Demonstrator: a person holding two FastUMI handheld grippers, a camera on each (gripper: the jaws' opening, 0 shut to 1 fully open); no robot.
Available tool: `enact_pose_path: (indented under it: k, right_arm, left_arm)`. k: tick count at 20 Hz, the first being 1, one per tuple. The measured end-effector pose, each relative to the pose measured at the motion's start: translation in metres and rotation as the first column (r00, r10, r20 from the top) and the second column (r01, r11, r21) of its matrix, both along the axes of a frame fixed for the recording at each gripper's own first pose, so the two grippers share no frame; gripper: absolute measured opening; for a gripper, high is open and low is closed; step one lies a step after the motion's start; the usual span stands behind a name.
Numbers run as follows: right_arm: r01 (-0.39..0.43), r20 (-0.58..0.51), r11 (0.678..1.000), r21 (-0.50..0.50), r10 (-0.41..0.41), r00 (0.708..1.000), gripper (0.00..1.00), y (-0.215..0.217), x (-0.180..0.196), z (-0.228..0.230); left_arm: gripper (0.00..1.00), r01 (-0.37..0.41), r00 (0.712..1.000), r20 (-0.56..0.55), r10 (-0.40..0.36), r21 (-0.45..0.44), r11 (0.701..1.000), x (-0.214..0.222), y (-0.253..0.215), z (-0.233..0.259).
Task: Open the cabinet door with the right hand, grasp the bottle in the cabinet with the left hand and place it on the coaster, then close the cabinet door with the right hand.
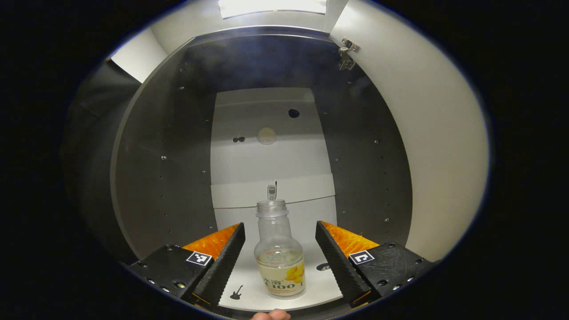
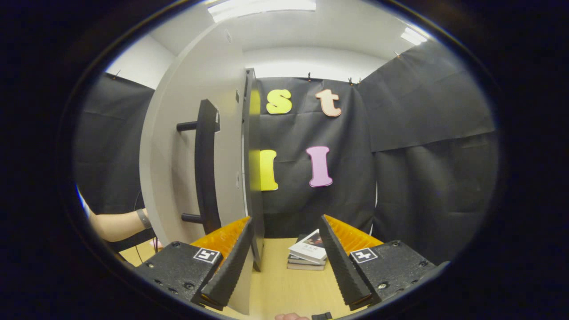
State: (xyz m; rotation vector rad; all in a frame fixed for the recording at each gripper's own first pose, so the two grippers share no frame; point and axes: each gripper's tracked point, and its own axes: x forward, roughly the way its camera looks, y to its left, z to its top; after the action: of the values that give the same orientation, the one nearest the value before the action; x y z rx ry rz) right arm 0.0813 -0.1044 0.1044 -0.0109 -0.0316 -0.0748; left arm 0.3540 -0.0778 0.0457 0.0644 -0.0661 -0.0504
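With cabinet door (image 2: 186,146) swung open at right, one clear, capless plastic bottle (image 1: 279,253) standing upright on white cabinet floor (image 1: 249,284), between wide-spread left gripper (image 1: 280,255) fingers, untouched. Likely light, thin-walled, slippery, liquid low inside; best held at labelled lower body, kept upright. Right gripper (image 2: 286,258) fingers wide, empty, near door edge; one stack of books (image 2: 307,255) on far tabletop (image 2: 284,284)

Bright ceiling panels (image 2: 262,5) overhead, dim shadowed cabinet interior (image 1: 155,146), strong fisheye bending at edges, sharp focus
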Motion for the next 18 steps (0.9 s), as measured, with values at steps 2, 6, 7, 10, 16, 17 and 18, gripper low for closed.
enact_pose_path:
  k: [2,6,7,10,16,17,18]
  right_arm:
    - [0.004,-0.002,1.0,-0.001,-0.004,1.0,0.92,-0.001,0.002,-0.001]
    - [0.012,-0.007,1.0,0.002,-0.012,1.0,0.92,-0.002,0.005,-0.001]
    - [0.014,-0.007,1.0,0.004,-0.014,1.0,0.92,-0.003,0.006,-0.002]
    - [0.016,-0.006,1.0,0.009,-0.016,1.0,0.92,-0.005,0.007,-0.002]
    - [0.019,-0.005,1.0,0.016,-0.019,1.0,0.92,-0.006,0.011,-0.003]
    - [0.019,-0.004,1.0,0.018,-0.019,1.0,0.92,-0.005,0.011,-0.003]
    - [0.02,-0.007,1.0,0.019,-0.02,1.0,0.92,-0.005,0.011,-0.003]
  left_arm:
    - [0.96,-0.006,1.0,0.005,0.006,-0.016,1.0,0.007,0.004,0.002]
    - [0.96,0.002,1.0,-0.009,-0.003,-0.043,0.999,0.016,0.007,0.004]
    - [0.96,0.009,1.0,-0.013,-0.009,-0.047,0.999,0.018,0.006,0.004]
    - [0.87,0.001,1.0,-0.001,-0.001,-0.053,0.999,0.021,0.008,0.009]
    - [0.55,-0.002,0.999,-0.034,0.001,-0.04,0.999,0.029,0.01,0.002]
    - [0.49,-0.011,1.0,-0.029,0.01,-0.035,0.999,0.027,0.012,0.003]
    - [0.34,-0.01,0.999,-0.031,0.009,-0.032,0.999,0.026,0.011,0.003]
